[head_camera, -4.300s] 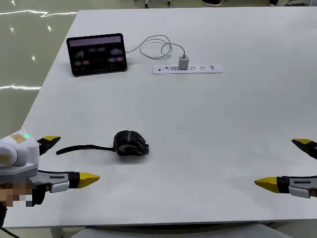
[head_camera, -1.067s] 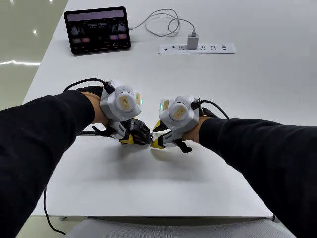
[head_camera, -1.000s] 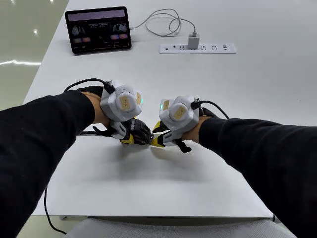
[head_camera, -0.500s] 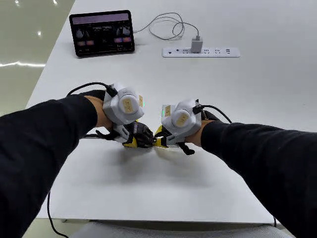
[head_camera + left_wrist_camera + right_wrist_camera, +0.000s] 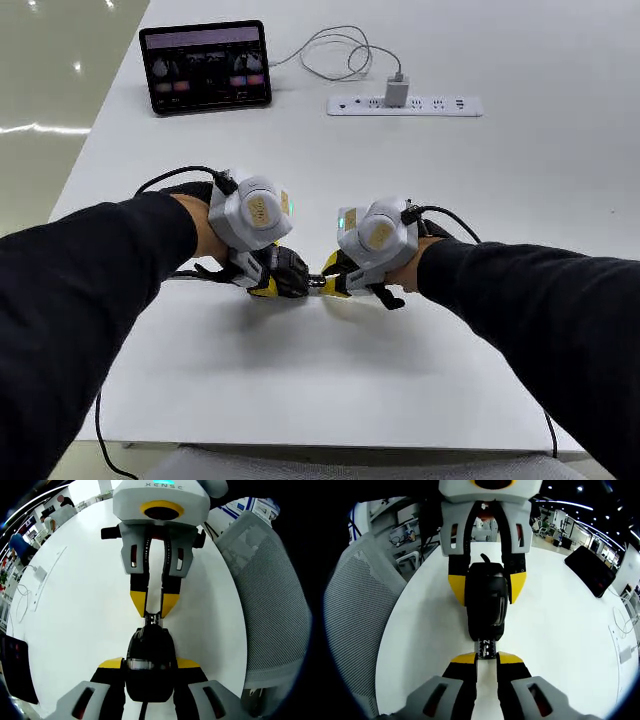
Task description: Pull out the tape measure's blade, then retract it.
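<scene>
Tape measure (image 5: pixel 289 272) blade (image 5: pixel 486 648) now drawn slightly out by right gripper (image 5: pixel 332 286).

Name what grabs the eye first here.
At the white table's near middle, the two grippers meet tip to tip: the left gripper's jaws clamp the black tape measure and the right gripper pinches its blade, a short stretch showing. Farther back stand a lit tablet at the left and a power strip with a charger plugged in.
</scene>
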Available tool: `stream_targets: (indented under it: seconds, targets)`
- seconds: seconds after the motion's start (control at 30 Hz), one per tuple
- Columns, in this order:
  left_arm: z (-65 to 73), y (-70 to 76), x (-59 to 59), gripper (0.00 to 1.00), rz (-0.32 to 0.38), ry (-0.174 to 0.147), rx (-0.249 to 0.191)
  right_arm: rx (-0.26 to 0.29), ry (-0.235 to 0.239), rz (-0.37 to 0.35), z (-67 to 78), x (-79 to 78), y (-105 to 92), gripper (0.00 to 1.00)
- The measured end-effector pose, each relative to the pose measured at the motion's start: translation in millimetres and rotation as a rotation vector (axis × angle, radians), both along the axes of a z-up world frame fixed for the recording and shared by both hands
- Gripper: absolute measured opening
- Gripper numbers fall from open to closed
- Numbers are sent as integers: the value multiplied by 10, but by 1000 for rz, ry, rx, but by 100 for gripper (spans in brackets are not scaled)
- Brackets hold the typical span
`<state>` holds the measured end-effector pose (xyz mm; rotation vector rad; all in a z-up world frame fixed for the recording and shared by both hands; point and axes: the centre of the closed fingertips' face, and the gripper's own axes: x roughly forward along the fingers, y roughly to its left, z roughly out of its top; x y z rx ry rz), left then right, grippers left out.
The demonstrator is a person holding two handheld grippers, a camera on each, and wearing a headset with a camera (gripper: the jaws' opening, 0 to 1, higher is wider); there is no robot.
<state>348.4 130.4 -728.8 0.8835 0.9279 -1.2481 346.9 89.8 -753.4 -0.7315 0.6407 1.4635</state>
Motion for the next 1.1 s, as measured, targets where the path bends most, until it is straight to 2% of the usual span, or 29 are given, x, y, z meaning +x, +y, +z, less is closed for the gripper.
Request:
stream_targets:
  seconds: [0.23, 0.33, 0.5, 0.57, 0.63, 1.1]
  targets:
    - [-10, 1, 7, 33, -4, -4, 3, 2, 25, -30, -9, 2, 20, 11]
    - [-9, 2, 10, 33, -1, -1, 2, 26, 42, -51, -10, 5, 76, 12]
    - [-12, 6, 16, 33, 4, 2, -3, 25, 24, -26, -48, 8, 113, 11]
    - [-8, 14, 20, 33, 10, 2, -6, 40, 52, -52, -39, 29, 89, 10]
    - [-10, 6, 30, 33, 30, 5, -20, 47, 44, -50, -35, 38, 78, 10]
    - [-9, 4, 13, 33, 31, 4, -26, 48, 32, -49, -20, 23, 37, 9]
